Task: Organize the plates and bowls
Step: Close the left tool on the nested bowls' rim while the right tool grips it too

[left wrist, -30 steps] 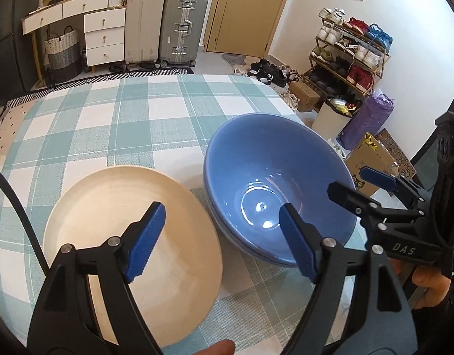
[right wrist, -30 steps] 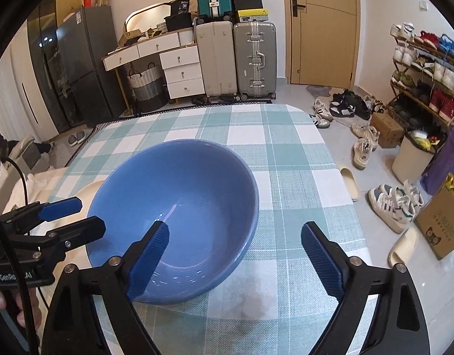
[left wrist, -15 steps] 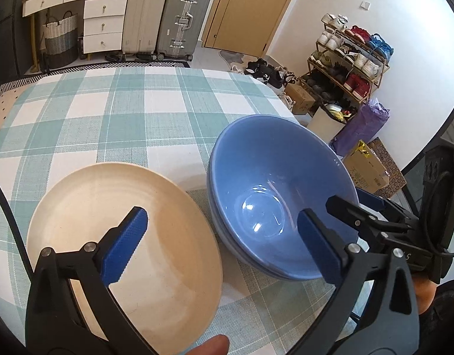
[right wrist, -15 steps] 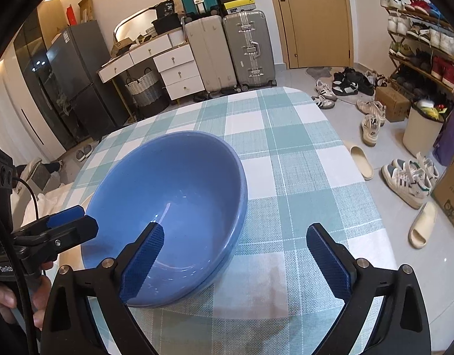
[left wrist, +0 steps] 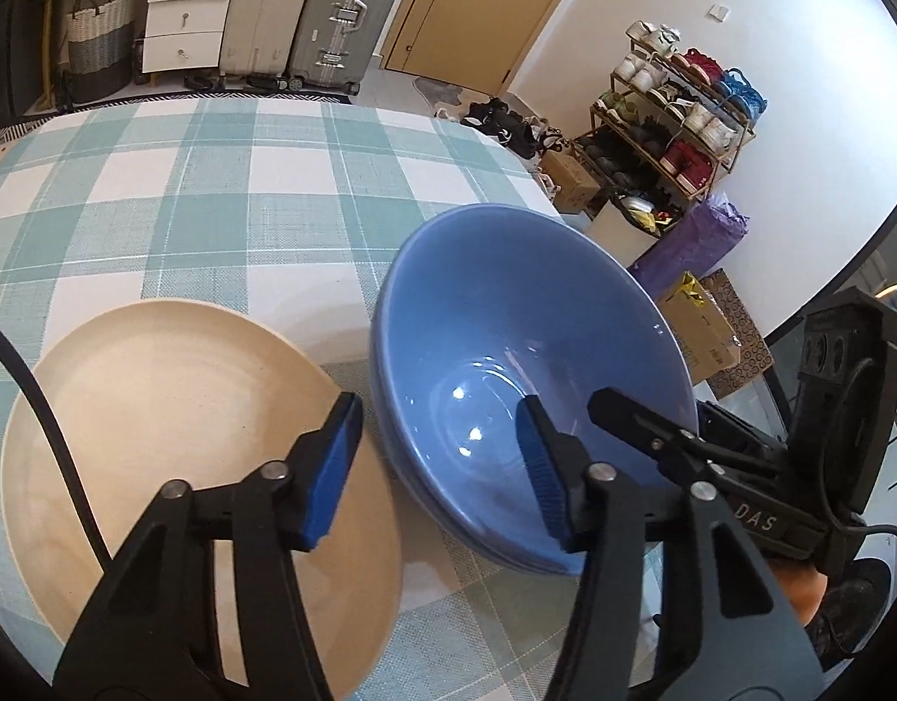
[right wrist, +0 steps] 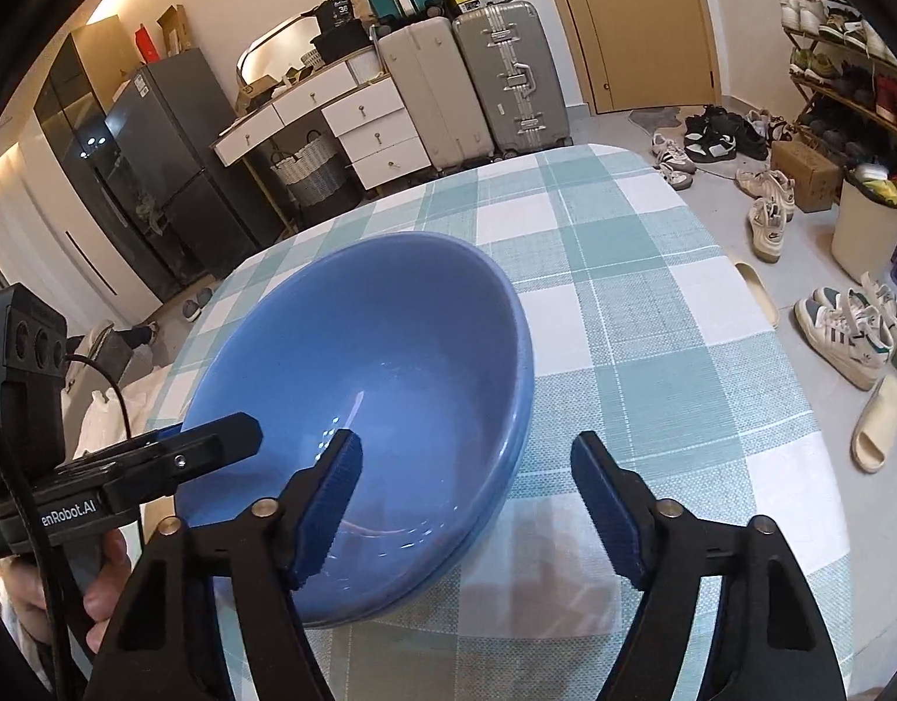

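A large blue bowl [left wrist: 524, 350], nested in another blue bowl, sits on the checked tablecloth; it also shows in the right wrist view [right wrist: 378, 385]. A cream plate [left wrist: 173, 426] lies to its left, touching it. My left gripper [left wrist: 439, 470] is open, its jaws on either side of the bowl's near left rim, one finger over the plate and one inside the bowl. My right gripper [right wrist: 466, 496] is open, its jaws on either side of the bowl's near right rim. Neither holds anything.
The table [right wrist: 653, 315] has a teal and white checked cloth and rounded edges. Beyond it stand suitcases [right wrist: 506, 82], a drawer unit [right wrist: 355, 122], a shoe rack [left wrist: 676, 117] and loose shoes [right wrist: 845, 333] on the floor.
Both grippers have narrowed from wide open and moved in toward the blue bowl's rim, the left from the left side, the right from the right. The bowls and plate have not moved.
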